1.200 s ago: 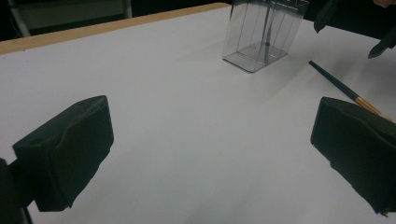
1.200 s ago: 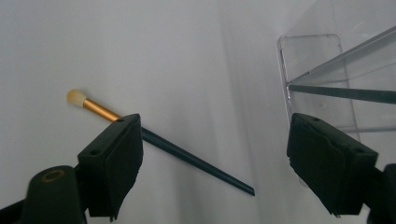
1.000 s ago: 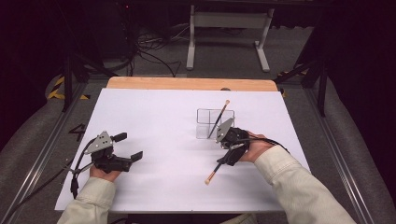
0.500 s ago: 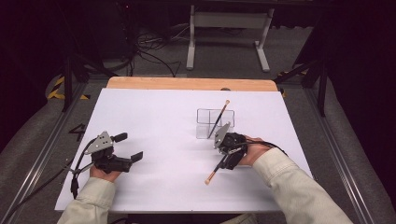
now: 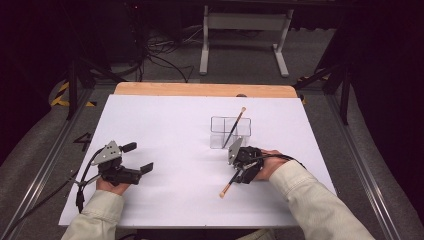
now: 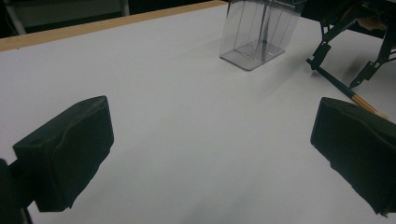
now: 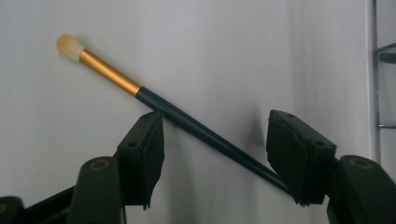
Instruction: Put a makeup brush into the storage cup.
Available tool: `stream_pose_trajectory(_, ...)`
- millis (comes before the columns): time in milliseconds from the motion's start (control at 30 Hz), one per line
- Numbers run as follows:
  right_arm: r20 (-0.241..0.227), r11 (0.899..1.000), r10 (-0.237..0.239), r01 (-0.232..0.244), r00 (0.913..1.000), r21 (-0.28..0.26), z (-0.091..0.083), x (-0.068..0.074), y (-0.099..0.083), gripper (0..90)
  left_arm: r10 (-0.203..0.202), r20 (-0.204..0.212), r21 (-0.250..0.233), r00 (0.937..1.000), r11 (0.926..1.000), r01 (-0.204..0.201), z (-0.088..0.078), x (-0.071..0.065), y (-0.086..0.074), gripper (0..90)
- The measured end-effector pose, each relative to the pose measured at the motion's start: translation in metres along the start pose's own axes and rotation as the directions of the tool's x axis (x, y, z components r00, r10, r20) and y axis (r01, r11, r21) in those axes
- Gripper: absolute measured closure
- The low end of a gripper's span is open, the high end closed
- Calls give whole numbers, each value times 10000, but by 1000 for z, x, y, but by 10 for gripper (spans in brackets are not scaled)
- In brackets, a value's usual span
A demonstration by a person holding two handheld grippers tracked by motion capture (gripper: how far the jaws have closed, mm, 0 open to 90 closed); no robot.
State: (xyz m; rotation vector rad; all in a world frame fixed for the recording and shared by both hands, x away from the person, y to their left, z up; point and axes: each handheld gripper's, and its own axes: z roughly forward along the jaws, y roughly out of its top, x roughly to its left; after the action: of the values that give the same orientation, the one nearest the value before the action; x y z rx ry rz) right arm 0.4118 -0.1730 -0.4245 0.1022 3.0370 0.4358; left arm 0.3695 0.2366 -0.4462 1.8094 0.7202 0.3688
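Lying flat on the white table [image 5: 165,120], a makeup brush [image 7: 187,119] runs slantwise between the right gripper [image 7: 215,154]'s two black pads: dark slim handle, gold ferrule, pale fluffy tip out beyond the left pad. Those jaws have just been closing in and stand half apart, the brush between them. The left pad meets the handle near the ferrule, the tail end slips behind the right pad, and whether they press on it I cannot tell.

From the high view, that right gripper [image 5: 239,172] points down at the brush [image 5: 229,184], whose pale tip pokes out on the person's side. Just beyond it stands a clear box [image 5: 229,132] with a second brush [image 5: 235,125] leaning in it, something the right gripper view gives as a mere edge. The left gripper [image 5: 142,169] sits well off to the side, and its own view shows its jaws spread wide over bare table, nothing between them.
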Motion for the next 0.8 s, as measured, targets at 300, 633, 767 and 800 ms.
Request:
stream_pose_trajectory(300,-200,9995,-291,293,9994,98,0,2,1,489,-55,20,10,10000,10000,55,0,0,0,0)
stream_pose_trajectory(633,-444,9982,-432,449,9981,387,0,5,5,595,-80,26,37,10000,10000,80,0,0,0,0)
stream_pose_trajectory(767,-558,9974,-525,551,9971,458,0,5,7,634,-91,33,43,10000,9999,91,0,1,0,0)
stream_pose_trajectory(800,-586,9974,-520,548,9969,476,0,5,7,646,-115,33,59,9999,9999,115,0,1,0,0)
